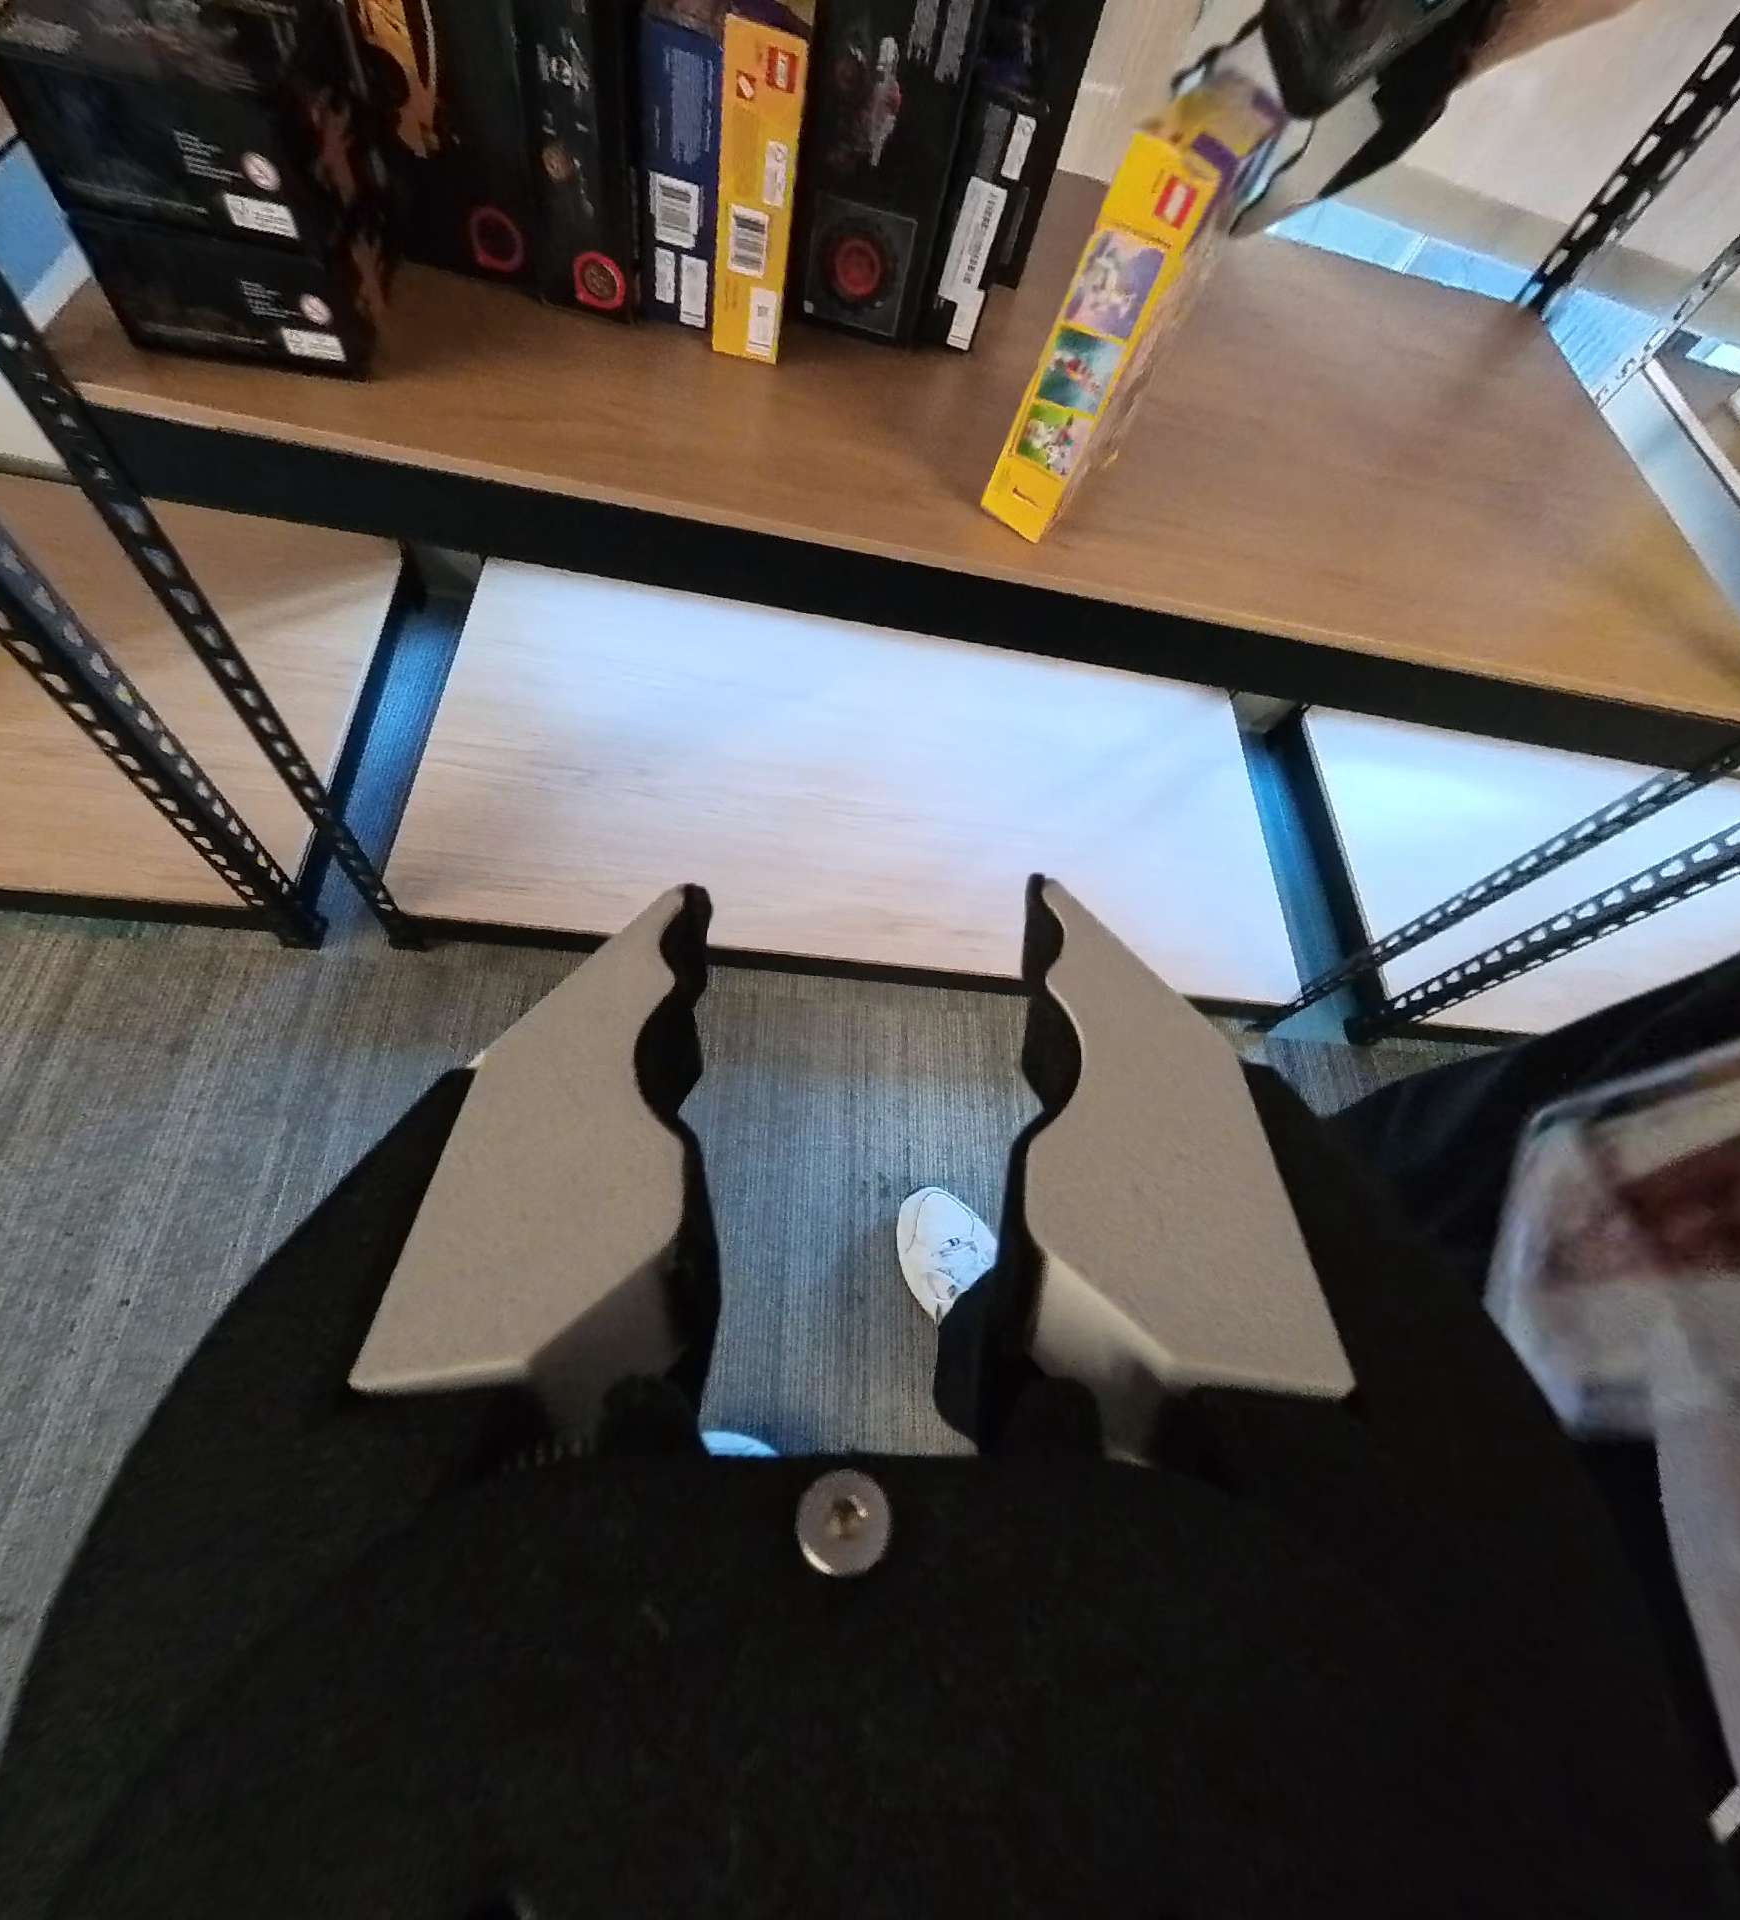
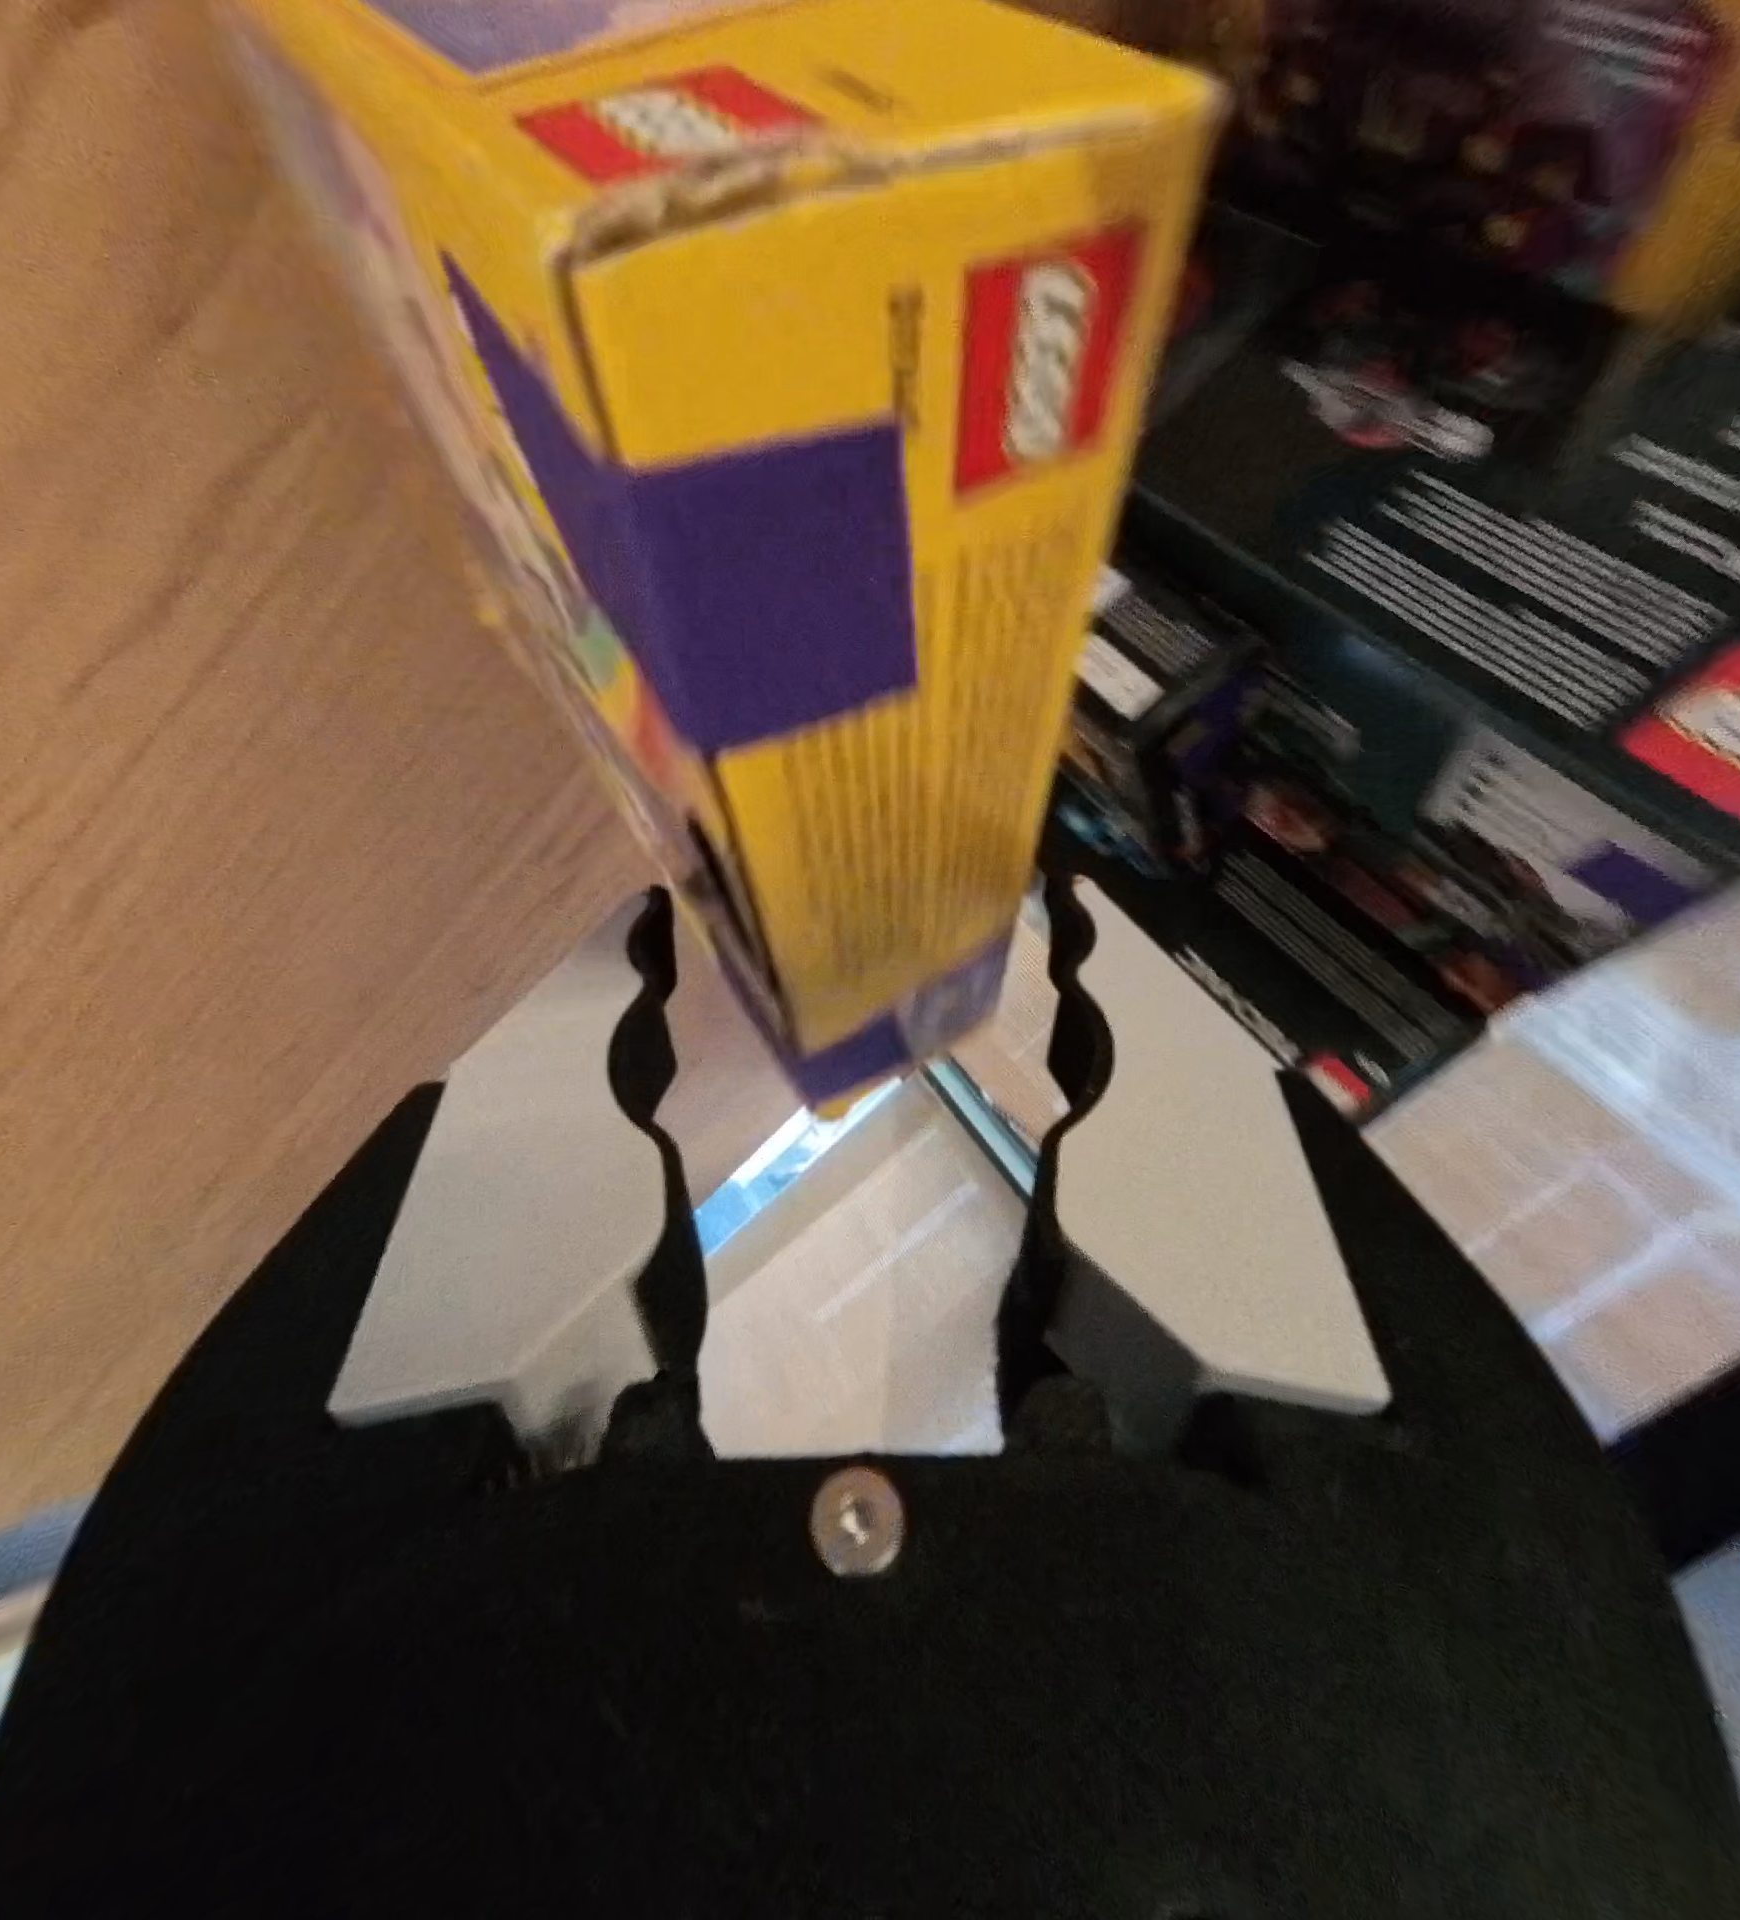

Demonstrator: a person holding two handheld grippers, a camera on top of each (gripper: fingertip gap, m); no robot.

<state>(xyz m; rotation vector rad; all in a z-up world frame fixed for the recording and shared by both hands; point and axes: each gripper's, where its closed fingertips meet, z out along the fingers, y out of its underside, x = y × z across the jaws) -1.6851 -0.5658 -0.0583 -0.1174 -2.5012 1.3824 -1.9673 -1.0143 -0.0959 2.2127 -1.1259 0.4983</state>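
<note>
Left wrist view is showing the left hand-held gripper [image 1: 866, 904] hanging released and empty, its two grey fingers spread apart above the grey carpet floor [image 1: 118, 1247], just short of the front edge of a wooden shelf [image 1: 637, 447]. One white shoe [image 1: 944, 1247] is showing between the fingers. At 1 o'clock one yellow box [image 1: 1094, 343] is standing tilted, its lower corner seeming to rest on the shelf and its top leaning toward the right hand-held gripper [image 1: 1292, 62], which is reaching in from the upper edge. From 11 to 12 o'clock two black boxes [image 1: 211, 187] are lying stacked, and beside them a row of upright boxes [image 1: 741, 177], about six and mostly dark, one with a yellow spine, is standing well apart from the tilted box. At 3 o'clock one blurred pale box [image 1: 1676, 1299] is sitting close to the camera.

Right wrist view is showing the right hand-held gripper [image 2: 861, 899] with the near end of the yellow box [image 2: 845, 520] lying between its two fingers. Blur is hiding whether the fingers are pressing the box or only bracketing it, so I cannot tell if it is clenched. Bare shelf wood [image 2: 118, 623] is filling 9 o'clock, and the dark boxes [image 2: 1468, 623] are crowding 2 to 3 o'clock.
</note>
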